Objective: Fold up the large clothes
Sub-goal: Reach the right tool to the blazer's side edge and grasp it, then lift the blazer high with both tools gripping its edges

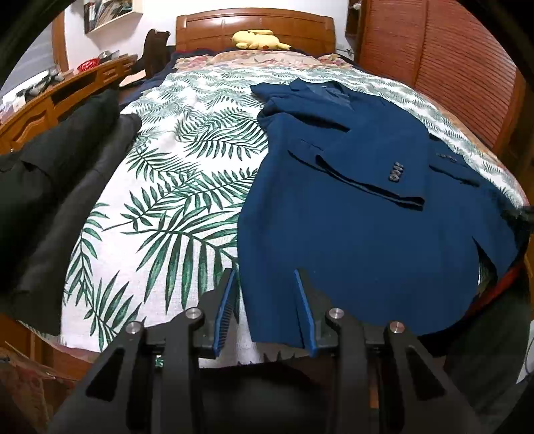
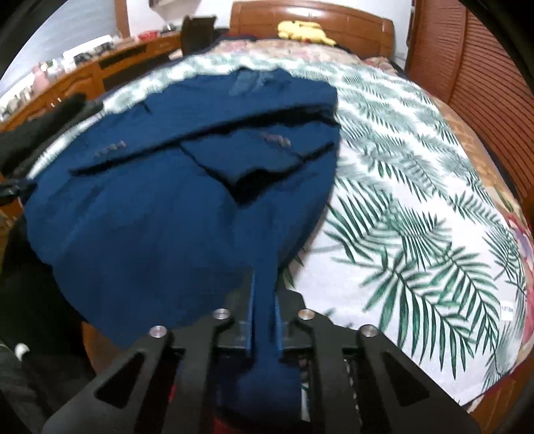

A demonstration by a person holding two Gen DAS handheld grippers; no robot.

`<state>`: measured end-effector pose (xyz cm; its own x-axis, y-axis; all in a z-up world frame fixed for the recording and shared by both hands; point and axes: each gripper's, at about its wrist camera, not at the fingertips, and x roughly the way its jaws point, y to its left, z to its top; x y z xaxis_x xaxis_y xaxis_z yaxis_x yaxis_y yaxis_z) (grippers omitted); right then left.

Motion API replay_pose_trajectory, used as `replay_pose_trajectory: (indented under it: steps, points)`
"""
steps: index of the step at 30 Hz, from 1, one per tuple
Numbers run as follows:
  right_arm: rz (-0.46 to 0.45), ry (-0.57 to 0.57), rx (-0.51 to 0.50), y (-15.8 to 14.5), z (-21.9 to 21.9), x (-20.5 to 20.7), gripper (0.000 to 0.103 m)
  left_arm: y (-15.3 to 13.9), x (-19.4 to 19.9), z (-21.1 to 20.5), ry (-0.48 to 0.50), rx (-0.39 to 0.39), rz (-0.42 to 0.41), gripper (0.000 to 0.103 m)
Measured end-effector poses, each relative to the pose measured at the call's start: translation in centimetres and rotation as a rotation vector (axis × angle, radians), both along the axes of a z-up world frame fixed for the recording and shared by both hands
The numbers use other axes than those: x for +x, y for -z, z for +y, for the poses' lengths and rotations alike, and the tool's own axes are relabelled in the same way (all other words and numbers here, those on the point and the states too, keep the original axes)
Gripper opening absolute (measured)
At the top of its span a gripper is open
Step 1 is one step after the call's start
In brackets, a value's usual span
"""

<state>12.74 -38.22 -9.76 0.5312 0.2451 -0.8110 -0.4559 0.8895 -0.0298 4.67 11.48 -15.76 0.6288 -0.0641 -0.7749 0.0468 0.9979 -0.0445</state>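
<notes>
Left wrist view: the left gripper (image 1: 265,277) hangs over the bed's near edge, its blue-padded jaws partly apart astride the hem corner of the dark blue suit jacket (image 1: 360,207), with no visible pinch on the cloth. In the right wrist view the right gripper (image 2: 264,283) has its jaws clamped on a fold of that jacket's hem at the same near edge. The jacket lies flat on the white palm-leaf bedspread (image 1: 173,187), sleeves crossed over its front, a black garment (image 1: 56,187) draped at the left edge, and a yellow plush toy (image 1: 258,39) by the wooden headboard (image 1: 213,28).
</notes>
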Motion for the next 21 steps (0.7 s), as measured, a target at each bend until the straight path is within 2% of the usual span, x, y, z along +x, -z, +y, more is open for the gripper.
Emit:
replay_pose_trajectory:
  steps: [3, 6, 11, 14, 18, 21]
  points:
    - [-0.039, -0.010, 0.038, -1.2, 0.4, -0.2, 0.005, -0.3, -0.4, -0.7, 0.029, 0.023, -0.009, 0.014]
    - [-0.032, -0.010, 0.066, -1.3, 0.3, 0.2, 0.005, -0.8, -0.6, -0.6, 0.031, 0.002, -0.021, 0.007]
    - [0.012, 0.034, 0.044, 0.0, -0.8, 0.5, 0.009, -1.0, -0.6, -0.5, 0.030, 0.017, -0.013, 0.007]
    - [0.048, 0.056, 0.038, 0.8, -1.8, 0.2, 0.024, -0.5, -0.5, -0.6, 0.036, 0.036, -0.001, 0.007]
    - [0.066, 0.050, 0.020, 1.2, -1.8, -0.7, 0.039, -0.3, -0.5, -0.5, 0.033, 0.021, 0.002, 0.007]
    - [0.064, 0.040, 0.000, 1.5, -1.3, -1.0, 0.038, -0.6, -0.6, -0.6, 0.040, 0.014, -0.001, 0.004]
